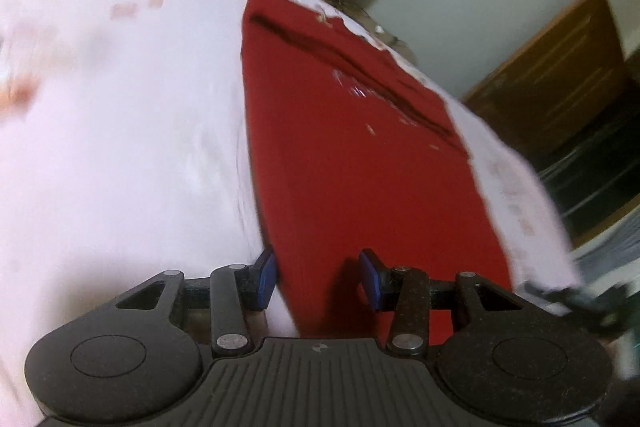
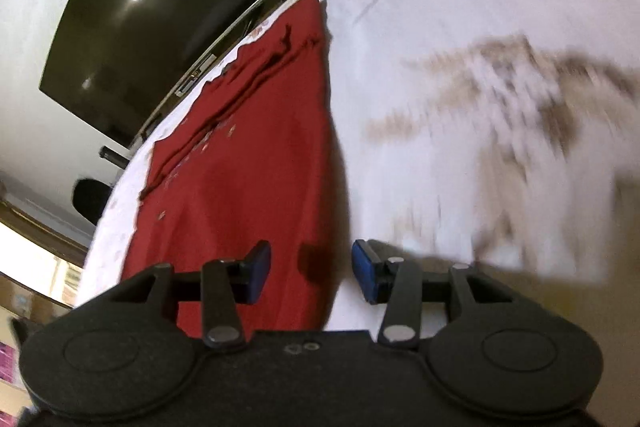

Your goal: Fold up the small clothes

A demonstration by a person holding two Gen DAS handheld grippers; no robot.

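A red garment lies flat on a white patterned sheet, with a folded layer along its far side. My left gripper hovers over the garment's near left edge, its blue pads apart and nothing between them. In the right wrist view the same red garment stretches away to the upper left. My right gripper is over the garment's near right edge. Its jaws stand apart with no cloth pinched, and its shadow falls on the fabric. Both views are blurred by motion.
The white sheet with brown printed patterns covers a broad surface around the garment. A dark television screen stands beyond the far edge. A wooden door and a pale wall are off to the right.
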